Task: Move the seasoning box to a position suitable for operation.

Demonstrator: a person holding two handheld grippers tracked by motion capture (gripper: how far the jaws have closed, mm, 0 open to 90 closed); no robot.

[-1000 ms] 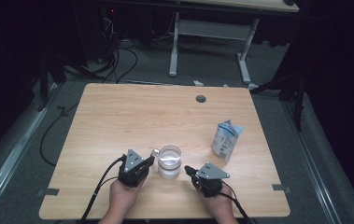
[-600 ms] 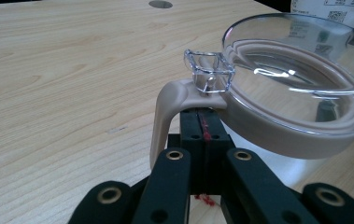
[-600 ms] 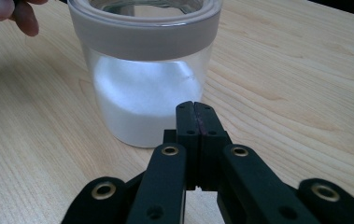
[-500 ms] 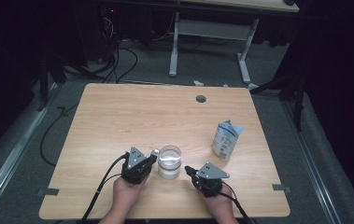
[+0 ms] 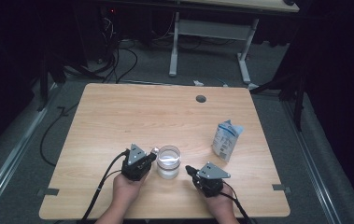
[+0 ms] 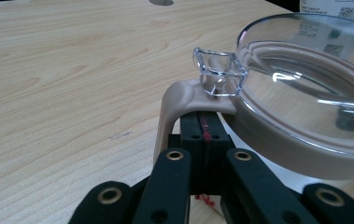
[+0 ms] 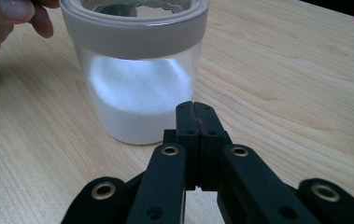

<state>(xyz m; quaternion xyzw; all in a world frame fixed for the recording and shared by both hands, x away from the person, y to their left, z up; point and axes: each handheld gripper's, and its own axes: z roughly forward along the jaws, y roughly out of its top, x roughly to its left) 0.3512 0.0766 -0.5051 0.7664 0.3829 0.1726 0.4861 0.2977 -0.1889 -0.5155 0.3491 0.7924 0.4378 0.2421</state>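
Both tongs closed beside the jar, low centre of the high view.

We see the clear jar (image 5: 169, 161) of white powder standing on the bench (image 5: 118, 116), between our left tongs (image 5: 152, 157) and right tongs (image 5: 188, 169). In the left gripper view the left jaws meet just under the lid's beige latch (image 6: 177, 105); whether they pinch it we cannot tell. The right tongs are closed on nothing, just short of the jar. A white pouch (image 5: 226, 140) stands at right.

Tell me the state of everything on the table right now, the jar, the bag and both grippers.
Jar: upright, lid on, partly filled with white powder.
Lid clasp: down against the lid.
Bag: standing, top open.
Left gripper: shut, under the clasp.
Right gripper: shut, empty, short of the jar.
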